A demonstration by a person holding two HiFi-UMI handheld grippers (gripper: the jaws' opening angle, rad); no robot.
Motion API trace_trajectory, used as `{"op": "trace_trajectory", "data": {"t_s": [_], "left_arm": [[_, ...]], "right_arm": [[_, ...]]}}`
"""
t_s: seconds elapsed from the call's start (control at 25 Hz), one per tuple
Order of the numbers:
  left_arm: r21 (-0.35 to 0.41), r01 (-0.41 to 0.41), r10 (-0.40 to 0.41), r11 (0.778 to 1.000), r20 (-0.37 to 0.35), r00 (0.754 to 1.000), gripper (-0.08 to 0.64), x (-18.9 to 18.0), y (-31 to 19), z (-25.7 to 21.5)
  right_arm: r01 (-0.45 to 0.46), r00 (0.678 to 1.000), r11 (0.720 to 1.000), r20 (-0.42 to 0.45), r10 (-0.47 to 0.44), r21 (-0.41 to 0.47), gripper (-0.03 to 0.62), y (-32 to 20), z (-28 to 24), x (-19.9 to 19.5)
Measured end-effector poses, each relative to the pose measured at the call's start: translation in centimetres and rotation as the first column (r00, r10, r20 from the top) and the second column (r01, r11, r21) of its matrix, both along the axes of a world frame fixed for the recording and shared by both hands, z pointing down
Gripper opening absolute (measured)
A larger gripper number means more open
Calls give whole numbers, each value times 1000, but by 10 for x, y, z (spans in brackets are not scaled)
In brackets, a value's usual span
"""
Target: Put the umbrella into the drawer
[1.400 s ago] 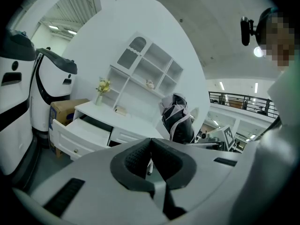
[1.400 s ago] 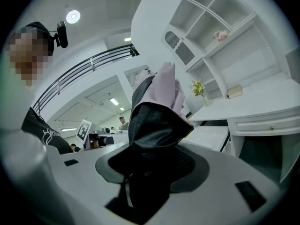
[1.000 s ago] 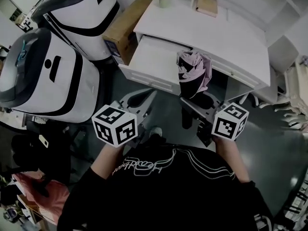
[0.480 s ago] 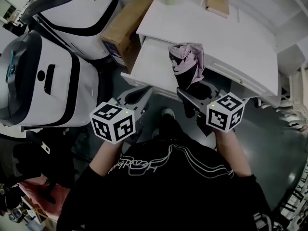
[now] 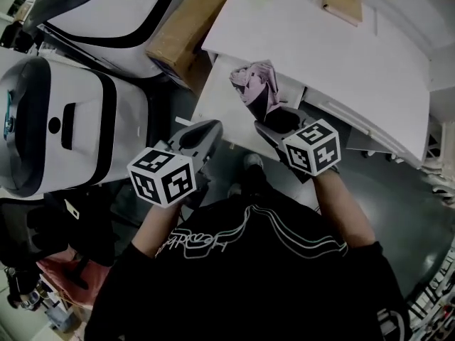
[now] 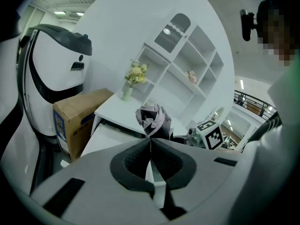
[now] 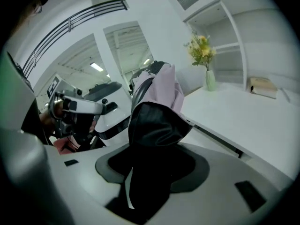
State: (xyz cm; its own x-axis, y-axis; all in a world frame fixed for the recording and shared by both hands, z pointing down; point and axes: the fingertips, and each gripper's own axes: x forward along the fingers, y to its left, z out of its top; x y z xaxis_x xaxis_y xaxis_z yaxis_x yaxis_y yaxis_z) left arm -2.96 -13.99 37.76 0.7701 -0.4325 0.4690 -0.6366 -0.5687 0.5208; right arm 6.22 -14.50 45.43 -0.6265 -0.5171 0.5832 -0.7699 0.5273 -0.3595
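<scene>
My right gripper (image 5: 274,123) clenches the folded pink-and-black fabric umbrella (image 5: 254,84), left gripper (image 5: 210,128) pinched empty; its floppy folds may snag the open white drawer (image 5: 213,94) rim at 12 o'clock.

Crumpled pink-and-black cloth umbrella (image 5: 257,91) in front of a smooth, matt white desk (image 5: 341,55). Left of the desk, a matt brown cardboard box (image 5: 186,30) and glossy white plastic machines (image 5: 71,130).

head steeply down, others near, sharing desk (image 5: 341,55)
</scene>
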Motion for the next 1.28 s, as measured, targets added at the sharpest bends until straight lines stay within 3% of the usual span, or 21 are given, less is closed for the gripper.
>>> {"op": "trace_trajectory", "data": {"t_s": [0.44, 0.68, 0.88, 1.28], "left_arm": [[-117, 114, -109, 987, 47, 993, 21, -10, -61, 59], [-153, 184, -177, 971, 57, 983, 21, -25, -67, 67], [-167, 241, -235, 956, 53, 970, 21, -36, -70, 70], [-233, 289, -288, 929, 39, 957, 21, -45, -67, 84]], "right_arm": [[124, 974, 973, -166, -157, -194, 222, -72, 142, -10], [166, 923, 940, -290, -254, -298, 222, -84, 207, -7], [215, 862, 921, -380, -335, -325, 221, -97, 242, -3], [236, 808, 897, -437, -394, -373, 224, -98, 286, 3]]}}
